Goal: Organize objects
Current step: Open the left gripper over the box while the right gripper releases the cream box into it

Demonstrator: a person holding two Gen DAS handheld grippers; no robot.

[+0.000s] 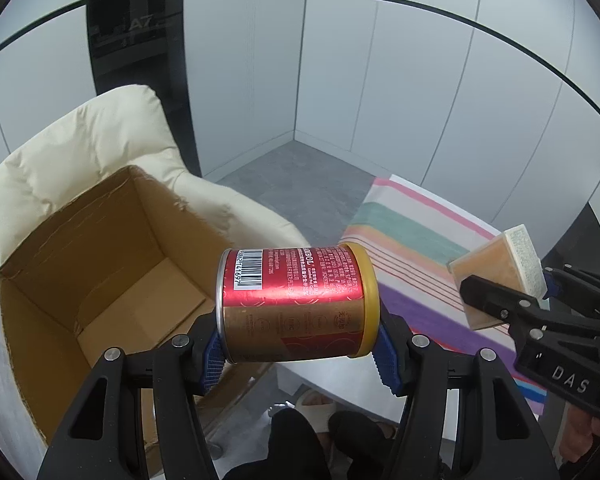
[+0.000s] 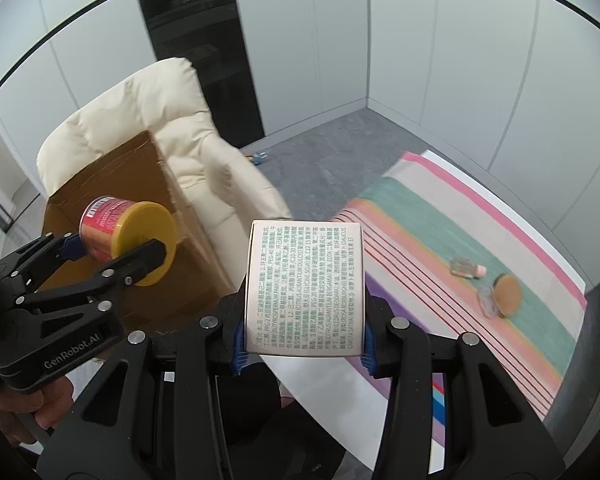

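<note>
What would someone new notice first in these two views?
The red can with a yellow lid, held sideways in the left gripper beside the open cardboard box on the cream chair. Next, the small printed carton clamped in the right gripper, near the striped cloth.

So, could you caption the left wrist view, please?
Left gripper holds a red can beside an open cardboard box.

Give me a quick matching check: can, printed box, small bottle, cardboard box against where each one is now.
1 red can
2 printed box
3 small bottle
4 cardboard box

A lying on the striped cloth
B sitting on the cream armchair
C clamped in the left tool
D clamped in the right tool

Pairs: 1-C, 2-D, 3-A, 4-B
</note>
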